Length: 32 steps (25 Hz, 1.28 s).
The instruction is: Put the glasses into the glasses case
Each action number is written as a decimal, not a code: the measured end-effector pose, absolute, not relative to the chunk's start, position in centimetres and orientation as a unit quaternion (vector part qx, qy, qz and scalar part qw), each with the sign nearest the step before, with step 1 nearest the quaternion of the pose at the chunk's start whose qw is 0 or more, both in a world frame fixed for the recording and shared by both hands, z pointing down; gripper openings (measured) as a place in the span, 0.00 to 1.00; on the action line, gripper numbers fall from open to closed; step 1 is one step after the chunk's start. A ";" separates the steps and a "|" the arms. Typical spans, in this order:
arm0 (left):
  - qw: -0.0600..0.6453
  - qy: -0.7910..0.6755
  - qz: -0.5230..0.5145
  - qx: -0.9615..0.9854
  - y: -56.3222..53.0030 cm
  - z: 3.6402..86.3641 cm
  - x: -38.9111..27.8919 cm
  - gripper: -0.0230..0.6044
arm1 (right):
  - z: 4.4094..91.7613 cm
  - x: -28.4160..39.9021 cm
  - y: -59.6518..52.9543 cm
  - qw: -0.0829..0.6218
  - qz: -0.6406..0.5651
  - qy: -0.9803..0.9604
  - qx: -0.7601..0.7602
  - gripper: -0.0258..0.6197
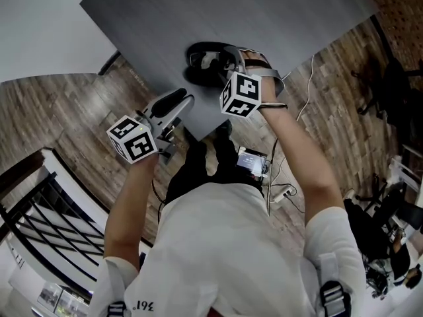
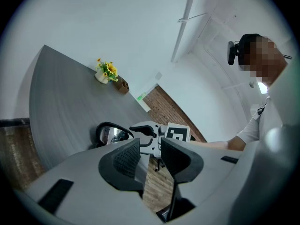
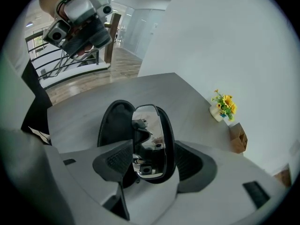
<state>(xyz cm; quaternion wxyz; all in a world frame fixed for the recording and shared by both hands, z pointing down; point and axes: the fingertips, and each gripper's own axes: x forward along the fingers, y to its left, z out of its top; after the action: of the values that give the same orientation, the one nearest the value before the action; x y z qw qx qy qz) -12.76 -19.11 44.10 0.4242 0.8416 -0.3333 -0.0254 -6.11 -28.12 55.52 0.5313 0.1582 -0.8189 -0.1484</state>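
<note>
Glasses, black-framed with mirrored lens [image 3: 151,139], clamped in right gripper [image 3: 152,163] just above open black oval case [image 3: 114,122]. Left gripper [image 2: 150,150] near case, narrow, empty. Best lowered level, centred over case, before release.

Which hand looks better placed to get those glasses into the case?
Right. The right gripper grips the glasses at the open case; the left gripper is empty, back by the table edge.

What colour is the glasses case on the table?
The case is black, clearest in the right gripper view.
</note>
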 end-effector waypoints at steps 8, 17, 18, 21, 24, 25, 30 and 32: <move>0.408 -0.340 -0.029 0.847 -19.7 42.5 -13.0 0.12 | 52.0 -5.7 -28.6 0.486 -0.143 -0.836 0.209 0.44; 0.391 -0.330 -0.030 0.859 -20.5 41.3 -12.1 0.07 | 47.4 -4.2 -29.3 0.421 -0.105 -0.854 0.287 0.12; 0.389 -0.328 -0.030 0.860 -20.4 41.1 -12.0 0.07 | 47.1 -4.2 -29.2 0.418 -0.102 -0.855 0.290 0.11; 0.384 -0.324 -0.032 0.864 -20.3 40.7 -11.7 0.07 | 46.2 -4.0 -28.9 0.413 -0.098 -0.855 0.297 0.09; 0.381 -0.321 -0.034 0.867 -20.6 40.4 -11.7 0.07 | 45.8 -4.1 -28.8 0.417 -0.096 -0.853 0.299 0.08; 0.380 -0.320 -0.034 0.867 -20.6 40.3 -11.7 0.07 | 45.8 -4.1 -28.7 0.418 -0.094 -0.853 0.298 0.08; 0.371 -0.315 -0.035 0.873 -20.4 39.8 -11.4 0.07 | 44.6 -3.8 -28.2 0.413 -0.084 -0.853 0.309 0.07; 0.369 -0.315 -0.034 0.874 -20.1 39.4 -11.3 0.07 | 43.9 -3.6 -27.8 0.407 -0.082 -0.853 0.315 0.06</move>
<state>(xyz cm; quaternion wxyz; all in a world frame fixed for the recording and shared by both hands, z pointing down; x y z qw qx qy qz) -11.26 -20.12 39.38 0.3691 0.8737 -0.3151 -0.0342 -3.59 -27.80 43.87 0.4073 0.3148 -0.8534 -0.0817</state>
